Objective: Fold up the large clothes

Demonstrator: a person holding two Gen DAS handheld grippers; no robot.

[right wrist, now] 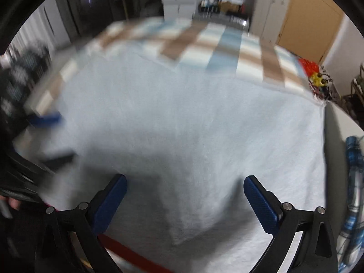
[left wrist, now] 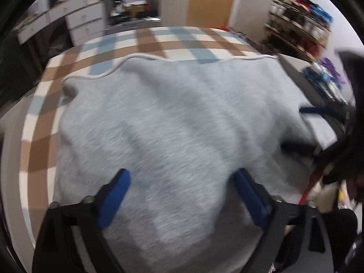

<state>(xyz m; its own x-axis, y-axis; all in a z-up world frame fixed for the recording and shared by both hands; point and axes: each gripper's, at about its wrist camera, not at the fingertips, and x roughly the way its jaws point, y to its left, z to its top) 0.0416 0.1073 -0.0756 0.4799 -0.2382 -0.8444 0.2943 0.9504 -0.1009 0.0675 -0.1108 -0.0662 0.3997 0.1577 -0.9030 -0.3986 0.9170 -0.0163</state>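
Grey sweatshirt-type garment [left wrist: 177, 122] spread flat over checked cloth [left wrist: 91, 54] (brown/blue/cream) covering the table; fills most of both views. White cord [left wrist: 95, 76] runs wavy along garment's far edge in left wrist view, lying on the fabric edge/cloth. L gripper [left wrist: 182, 177] over near part of garment, blue-padded fingers [left wrist: 113, 198] spread wide, fabric showing between them, nothing pinched; cannot tell if tips touch the cloth. R gripper [right wrist: 185, 182] likewise over near portion of garment [right wrist: 193, 113], fingers [right wrist: 261, 204] wide apart, nothing between but fabric; a fold/peak of fabric rises between them toward cam. Both views motion-blurred, right more so. In right wrist view, checked cloth [right wrist: 227, 45] visible beyond garment's far edge; other gripper's blue finger tip seen blurred at left edge. Bkgd: white drawer unit [left wrist: 84, 20] far left, cluttered shelf rack [left wrist: 298, 29] far right, brown door [right wrist: 311, 22]. Red strap [right wrist: 132, 253] low in right view, near table edge.
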